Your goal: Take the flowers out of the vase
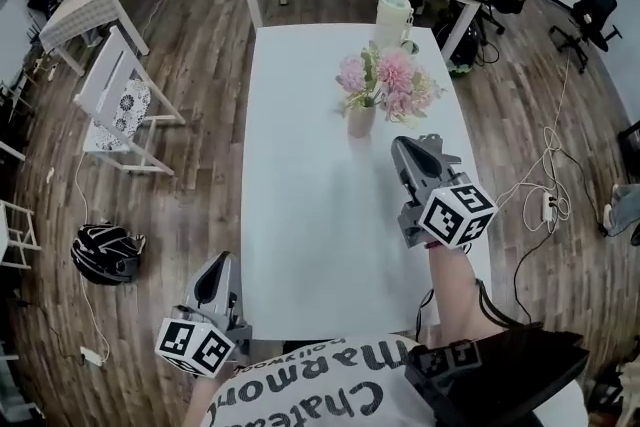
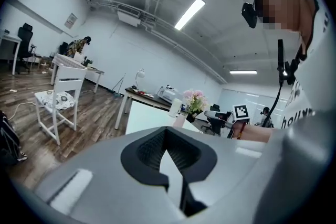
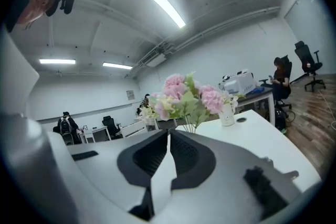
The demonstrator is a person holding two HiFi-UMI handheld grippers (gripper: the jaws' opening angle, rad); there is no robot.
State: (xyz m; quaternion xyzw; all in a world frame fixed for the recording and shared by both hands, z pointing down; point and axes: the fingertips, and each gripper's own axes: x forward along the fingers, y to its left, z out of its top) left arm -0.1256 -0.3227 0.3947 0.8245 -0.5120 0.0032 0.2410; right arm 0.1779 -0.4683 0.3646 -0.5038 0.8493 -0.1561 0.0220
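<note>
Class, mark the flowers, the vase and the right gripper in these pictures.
flowers (image 1: 388,80), head view, on the pink blooms.
vase (image 1: 360,121), head view, on its pale body.
right gripper (image 3: 168,132), right gripper view, where its shut jaw tips meet.

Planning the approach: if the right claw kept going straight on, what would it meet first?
Probably the bunch of pink and cream flowers in the small pale vase; the shut right claw aims straight at it, though depth is unclear.

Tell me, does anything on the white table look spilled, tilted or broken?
Nothing stands out. The vase stands upright on the table, the flowers sit in it, and no spill shows around it.
</note>
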